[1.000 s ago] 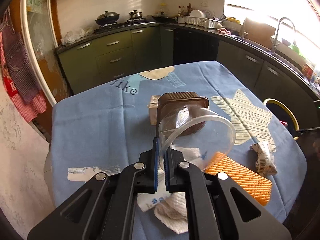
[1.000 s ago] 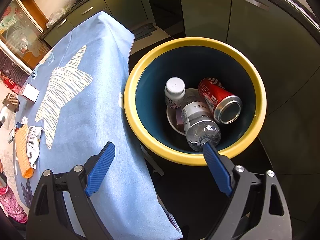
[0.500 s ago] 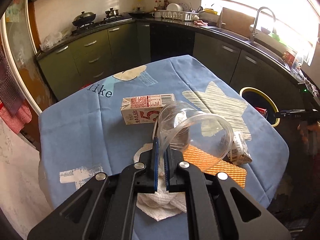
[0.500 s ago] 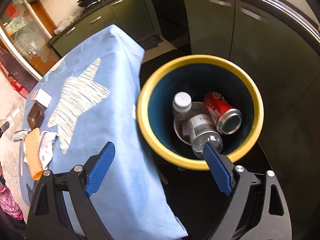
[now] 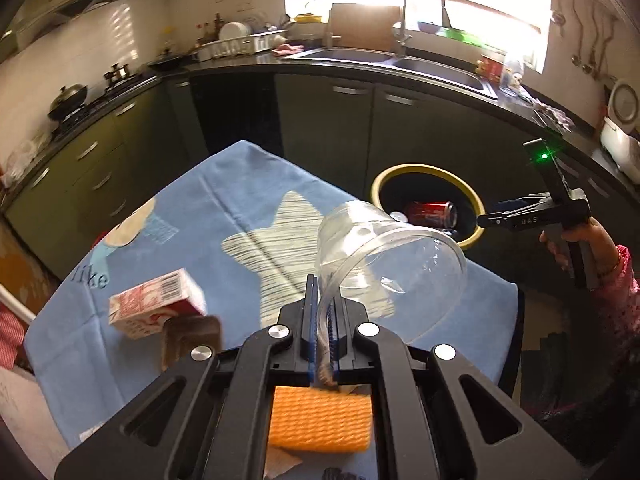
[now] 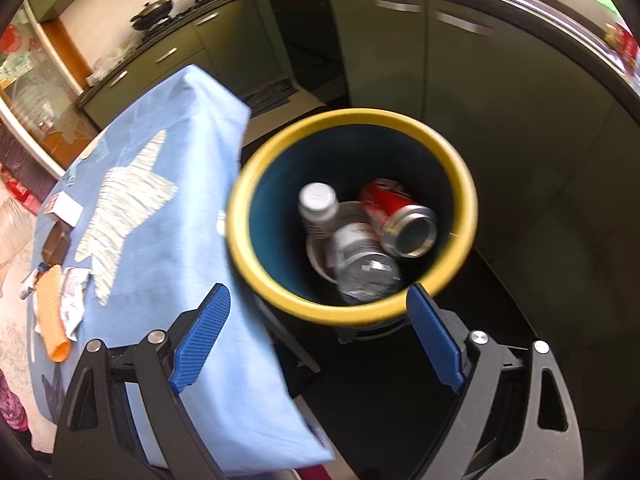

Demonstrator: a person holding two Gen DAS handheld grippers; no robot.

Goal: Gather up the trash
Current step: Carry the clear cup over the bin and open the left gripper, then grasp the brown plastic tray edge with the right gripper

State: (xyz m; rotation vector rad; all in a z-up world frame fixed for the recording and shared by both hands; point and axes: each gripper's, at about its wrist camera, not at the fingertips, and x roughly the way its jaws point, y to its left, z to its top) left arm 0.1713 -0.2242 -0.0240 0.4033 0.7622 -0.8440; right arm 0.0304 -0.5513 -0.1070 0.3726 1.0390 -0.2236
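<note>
My left gripper (image 5: 323,312) is shut on the rim of a clear plastic cup (image 5: 390,264) and holds it above the blue tablecloth (image 5: 224,208), tilted toward the yellow-rimmed bin (image 5: 426,176). The bin (image 6: 352,216) stands on the floor beside the table and holds a red can (image 6: 396,216), a white-capped bottle (image 6: 320,208) and a clear bottle (image 6: 360,260). My right gripper (image 6: 318,340) is open and empty, just above the bin's near rim. It also shows in the left wrist view (image 5: 536,216), to the right of the bin.
On the table lie a red-and-white carton (image 5: 156,304), a brown tray (image 5: 192,340), an orange sponge (image 5: 320,420) and a crumpled wrapper (image 6: 74,296). Dark green cabinets (image 5: 320,128) and a sink counter (image 5: 400,60) curve behind the bin.
My left gripper has swung right with the cup, so the bin now lies ahead of it. My right gripper has pulled back a little from the bin, still open.
</note>
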